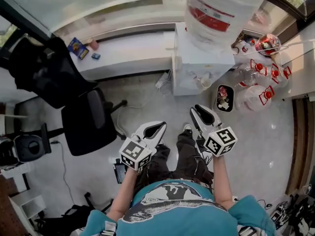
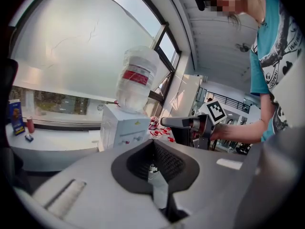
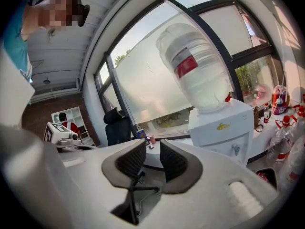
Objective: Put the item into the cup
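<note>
I stand on a pale floor facing a white water dispenser (image 1: 197,58) that carries a big clear bottle (image 1: 221,9). A small pale cup-like thing (image 1: 204,82) sits at the dispenser's taps; I cannot tell more about it. My left gripper (image 1: 157,127) is held at waist height with its jaws together and nothing between them (image 2: 153,149). My right gripper (image 1: 202,111) points at the dispenser (image 3: 221,128), and its pads (image 3: 131,159) stand a narrow gap apart around nothing. No loose item shows in either gripper.
A black office chair (image 1: 91,119) stands to the left. Behind it a white sill (image 1: 123,53) holds a blue box (image 1: 78,47). Several empty water bottles (image 1: 256,85) and a small bin (image 1: 224,98) crowd the floor right of the dispenser. A cable (image 1: 147,95) trails ahead.
</note>
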A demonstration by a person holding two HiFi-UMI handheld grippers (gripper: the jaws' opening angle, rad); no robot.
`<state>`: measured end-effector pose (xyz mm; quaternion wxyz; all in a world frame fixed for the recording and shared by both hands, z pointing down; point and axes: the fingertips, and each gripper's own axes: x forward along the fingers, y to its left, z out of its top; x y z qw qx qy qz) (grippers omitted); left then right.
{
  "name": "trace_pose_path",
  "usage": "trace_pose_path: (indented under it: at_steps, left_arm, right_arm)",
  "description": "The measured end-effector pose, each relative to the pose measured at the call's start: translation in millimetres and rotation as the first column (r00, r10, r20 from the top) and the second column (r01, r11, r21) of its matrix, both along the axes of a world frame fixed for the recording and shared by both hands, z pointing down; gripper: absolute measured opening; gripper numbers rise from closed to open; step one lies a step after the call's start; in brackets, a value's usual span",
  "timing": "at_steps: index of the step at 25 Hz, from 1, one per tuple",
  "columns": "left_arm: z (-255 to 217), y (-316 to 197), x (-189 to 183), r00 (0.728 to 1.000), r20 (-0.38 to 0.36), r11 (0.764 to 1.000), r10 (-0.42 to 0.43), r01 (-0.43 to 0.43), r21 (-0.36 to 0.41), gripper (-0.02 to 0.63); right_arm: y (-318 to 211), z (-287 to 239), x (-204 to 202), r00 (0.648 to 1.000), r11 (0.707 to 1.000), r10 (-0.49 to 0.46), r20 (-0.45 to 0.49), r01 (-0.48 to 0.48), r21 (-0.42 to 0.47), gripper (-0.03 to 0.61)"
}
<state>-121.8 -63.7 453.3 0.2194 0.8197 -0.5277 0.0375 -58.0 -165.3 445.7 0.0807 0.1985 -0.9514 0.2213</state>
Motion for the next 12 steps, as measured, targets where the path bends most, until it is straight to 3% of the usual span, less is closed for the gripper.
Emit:
trace_pose_path:
  at_steps: [12]
  left_arm:
    - [-22, 47, -17, 0.998, -0.023, 0.997, 0.051, -0.049, 0.062, -0.002]
  right_arm:
    - [82, -38, -23, 1.000, 0.998, -0.005, 0.028, 0.003, 0.067, 0.080]
